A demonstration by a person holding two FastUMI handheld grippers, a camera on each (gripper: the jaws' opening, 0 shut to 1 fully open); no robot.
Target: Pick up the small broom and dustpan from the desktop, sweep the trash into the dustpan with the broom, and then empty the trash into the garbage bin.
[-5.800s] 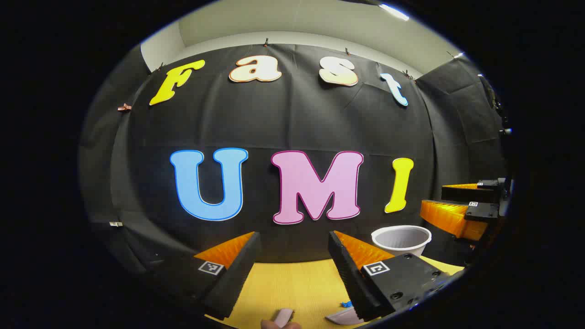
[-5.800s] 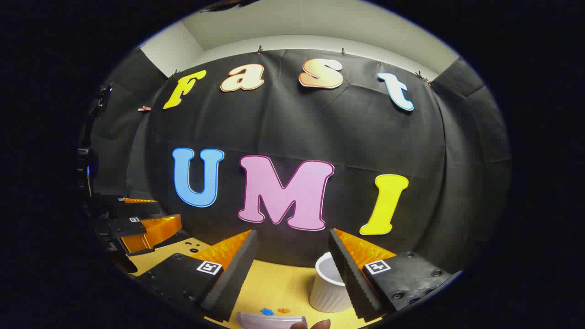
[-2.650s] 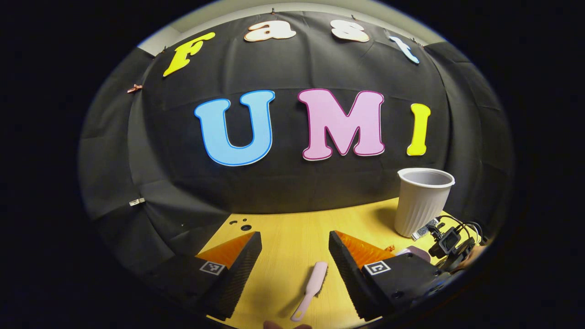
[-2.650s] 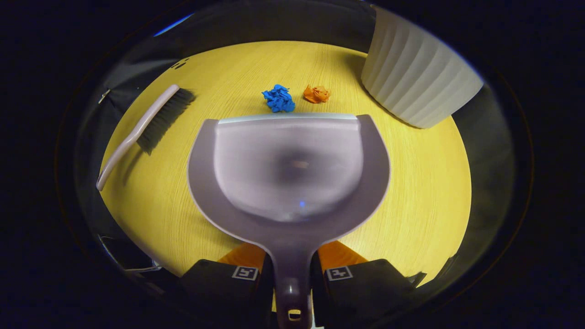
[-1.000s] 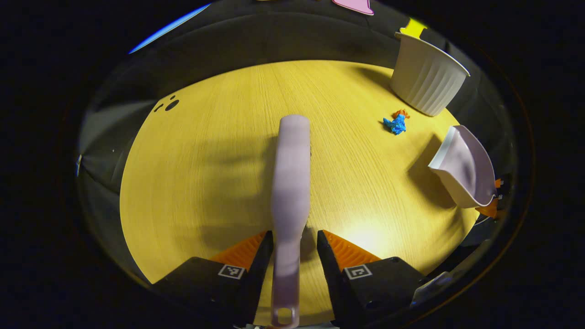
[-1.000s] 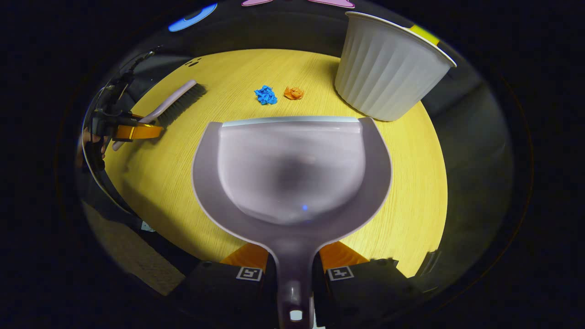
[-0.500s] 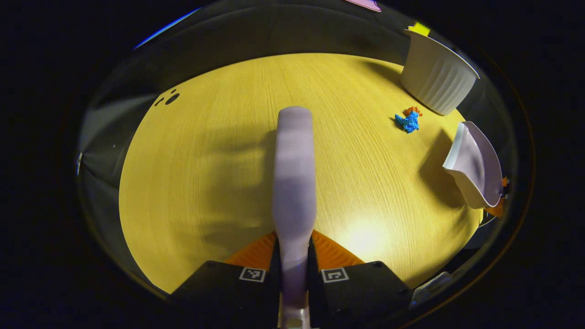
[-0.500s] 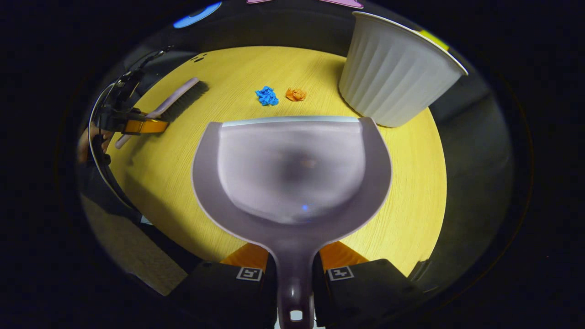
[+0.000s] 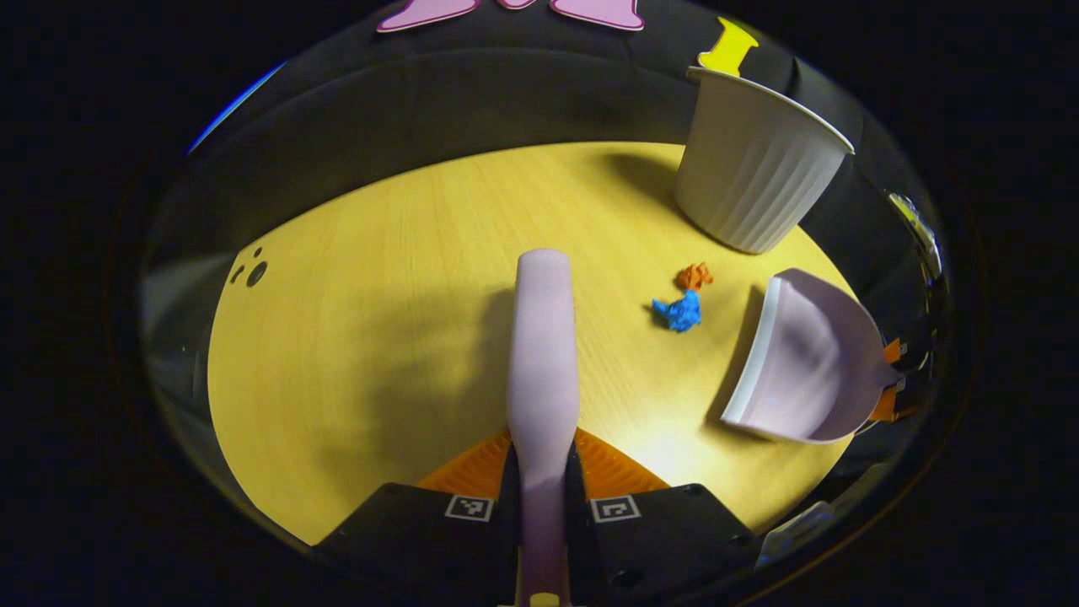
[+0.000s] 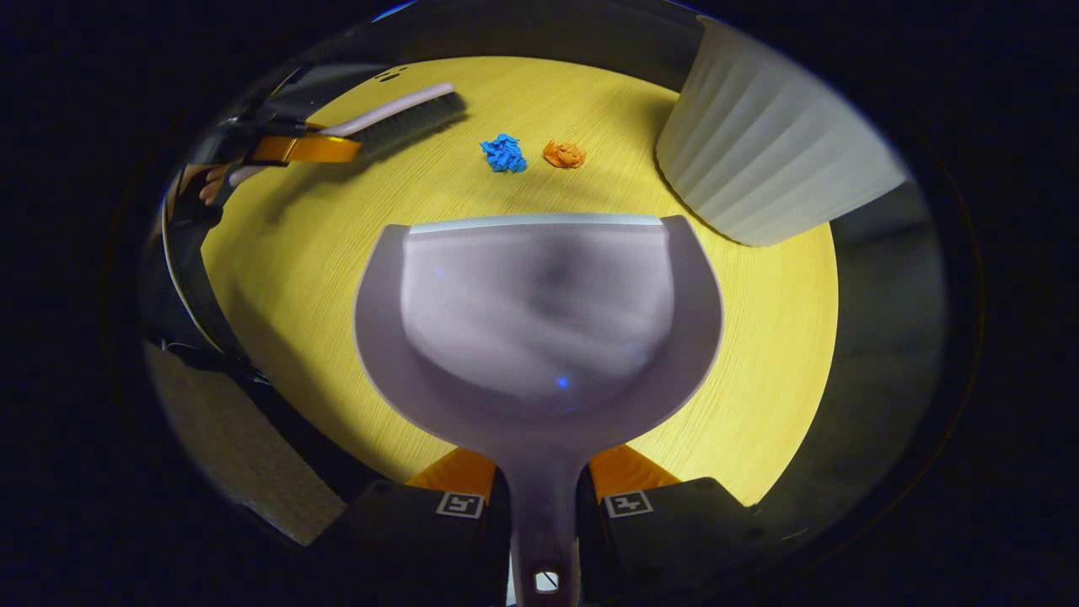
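Observation:
In the left gripper view my left gripper (image 9: 541,493) is shut on the handle of the pale lilac broom (image 9: 542,354), which points forward above the yellow table (image 9: 371,337). The right gripper view has my right gripper (image 10: 542,497) shut on the handle of the lilac dustpan (image 10: 539,312), its open lip facing two paper scraps. The blue scrap (image 10: 503,153) and orange scrap (image 10: 563,153) lie just beyond that lip. From the left gripper view the blue scrap (image 9: 679,312) and orange scrap (image 9: 694,275) sit left of the dustpan (image 9: 801,362). The broom (image 10: 405,118) shows far left with its dark bristles down.
A white ribbed garbage bin (image 9: 754,169) stands at the table's far right, close behind the scraps; it looms at the upper right as the bin (image 10: 767,160) in the right gripper view. Small dark holes (image 9: 251,271) mark the table's left side. A hand (image 10: 215,185) holds the left gripper.
The left gripper came down around the broom handle and shut on it, then lifted and swung towards the scraps. The dustpan moved nearer the scraps and lower to the table.

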